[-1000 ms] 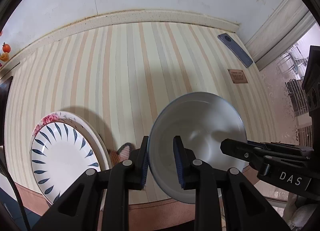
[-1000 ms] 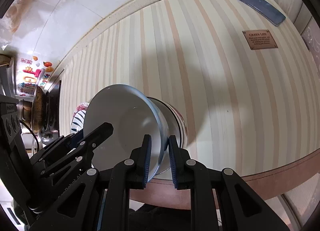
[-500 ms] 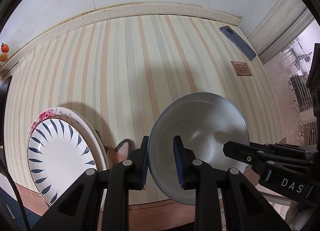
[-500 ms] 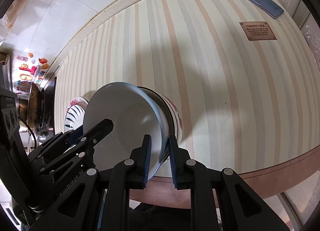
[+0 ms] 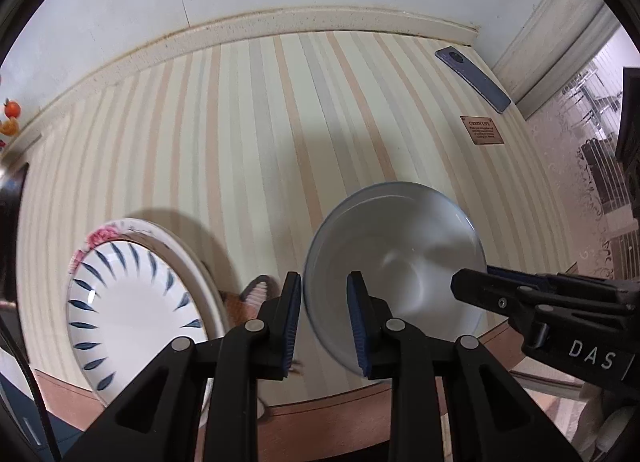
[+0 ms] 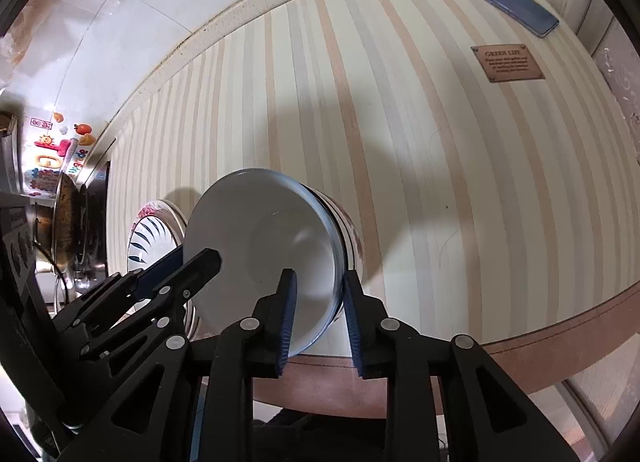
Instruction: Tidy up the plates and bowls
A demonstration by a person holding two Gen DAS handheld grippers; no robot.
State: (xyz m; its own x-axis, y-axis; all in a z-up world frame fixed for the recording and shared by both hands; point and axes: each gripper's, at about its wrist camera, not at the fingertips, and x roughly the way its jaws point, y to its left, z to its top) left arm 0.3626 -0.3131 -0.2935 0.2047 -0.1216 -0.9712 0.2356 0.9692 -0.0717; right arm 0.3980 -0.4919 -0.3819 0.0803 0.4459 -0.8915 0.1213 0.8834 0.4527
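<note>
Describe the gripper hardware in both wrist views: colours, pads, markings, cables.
Both the left gripper and right gripper are matte black, with angular linkage arms, silver pivot pins and ribbed blue pads on the fingers. White "DAS" lettering marks the right unit's side. A thin black cable runs beside each.

A striped counter point(image 5: 248, 134) carries stacked plates point(image 5: 132, 302) at the near left, a phone point(image 5: 472, 78) by the far right corner, and a small brown label point(image 5: 481, 130) nearby

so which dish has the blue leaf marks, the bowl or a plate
The top plate on the left stack, white with dark blue leaf strokes. The bowl between the grippers is plain white inside.
</note>
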